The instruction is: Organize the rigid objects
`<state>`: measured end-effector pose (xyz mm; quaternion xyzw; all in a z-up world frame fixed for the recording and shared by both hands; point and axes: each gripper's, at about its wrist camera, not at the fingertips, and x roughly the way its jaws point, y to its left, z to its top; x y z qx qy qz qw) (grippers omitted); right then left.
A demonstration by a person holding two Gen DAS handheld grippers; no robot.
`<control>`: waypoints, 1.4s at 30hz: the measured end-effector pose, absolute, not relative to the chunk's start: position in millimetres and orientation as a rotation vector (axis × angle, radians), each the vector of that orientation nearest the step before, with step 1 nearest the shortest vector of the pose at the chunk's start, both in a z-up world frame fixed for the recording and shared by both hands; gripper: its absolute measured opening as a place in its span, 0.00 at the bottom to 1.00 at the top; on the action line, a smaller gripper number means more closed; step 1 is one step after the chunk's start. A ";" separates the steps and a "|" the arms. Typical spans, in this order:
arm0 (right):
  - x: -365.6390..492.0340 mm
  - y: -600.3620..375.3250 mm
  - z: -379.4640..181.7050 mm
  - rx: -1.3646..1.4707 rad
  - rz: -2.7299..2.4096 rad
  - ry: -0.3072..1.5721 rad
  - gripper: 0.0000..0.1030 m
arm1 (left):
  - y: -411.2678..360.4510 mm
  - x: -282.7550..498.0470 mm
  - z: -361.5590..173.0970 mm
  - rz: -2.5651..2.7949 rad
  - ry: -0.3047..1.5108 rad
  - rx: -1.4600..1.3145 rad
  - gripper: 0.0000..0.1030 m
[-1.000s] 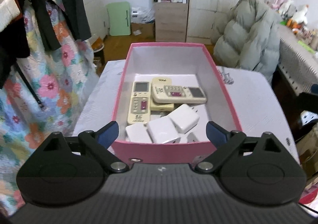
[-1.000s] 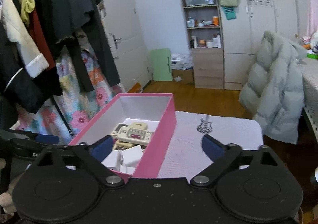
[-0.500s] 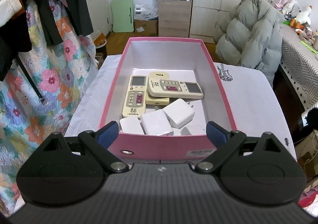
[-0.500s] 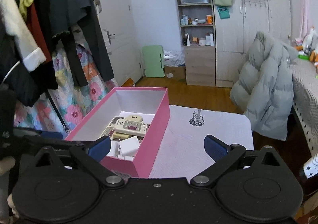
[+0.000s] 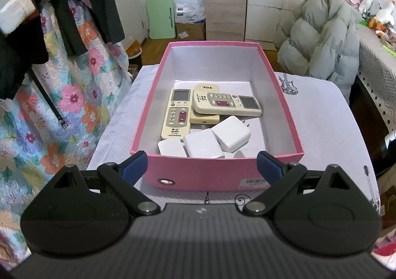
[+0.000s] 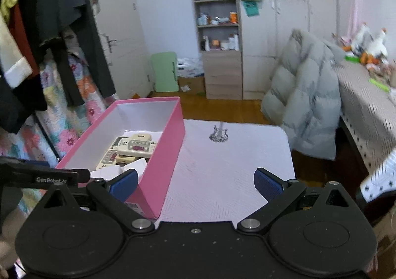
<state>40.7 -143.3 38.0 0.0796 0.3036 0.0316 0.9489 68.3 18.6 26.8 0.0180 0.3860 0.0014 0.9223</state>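
Even daylight, fisheye-bent edges, right view perhaps motion-blurred.

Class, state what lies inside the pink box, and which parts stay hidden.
Inside the pink box lie three remote controls and several white chargers. The yellow remote is mostly covered by another. The near wall hides the lowest chargers.

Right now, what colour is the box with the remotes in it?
Pink outside, white inside. The box shows best in the left wrist view.
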 end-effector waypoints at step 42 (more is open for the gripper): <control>40.0 -134.4 21.4 0.139 -0.034 0.687 0.98 | 6.7 56.9 19.0 0.035 0.764 0.121 0.99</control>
